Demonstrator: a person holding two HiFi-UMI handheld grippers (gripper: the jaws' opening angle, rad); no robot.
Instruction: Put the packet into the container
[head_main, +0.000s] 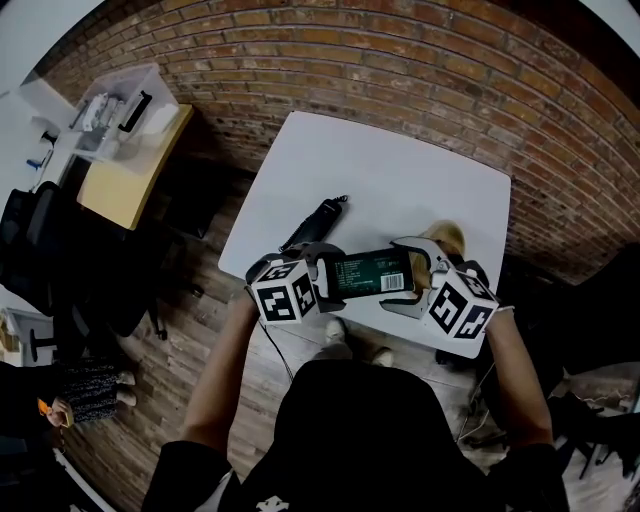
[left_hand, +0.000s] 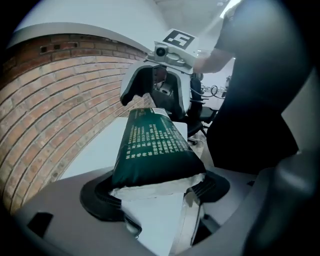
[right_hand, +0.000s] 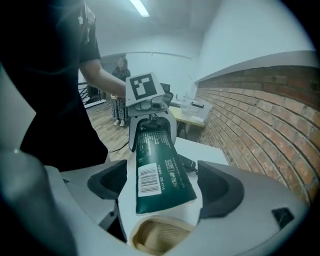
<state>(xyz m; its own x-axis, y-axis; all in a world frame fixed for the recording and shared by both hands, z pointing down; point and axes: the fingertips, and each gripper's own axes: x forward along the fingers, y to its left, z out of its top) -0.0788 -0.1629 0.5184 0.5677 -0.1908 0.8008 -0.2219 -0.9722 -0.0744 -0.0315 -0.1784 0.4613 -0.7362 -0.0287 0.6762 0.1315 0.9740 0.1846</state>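
Note:
A dark green packet (head_main: 372, 273) with white print and a barcode hangs level over the near edge of the white table (head_main: 400, 170). My left gripper (head_main: 325, 275) is shut on its white sealed end (left_hand: 150, 186), with the pads pressing both sides. The packet's other end (right_hand: 160, 175) lies between the jaws of my right gripper (right_hand: 162, 187), which is open with gaps on both sides. Under that end sits a tan round container (right_hand: 160, 236), also in the head view (head_main: 447, 238) behind the right gripper (head_main: 415, 275).
A black handled tool (head_main: 315, 222) with a cord lies on the table left of the packet. A clear plastic box (head_main: 120, 110) stands on a wooden side table (head_main: 125, 190) at far left. Brick paving surrounds the table.

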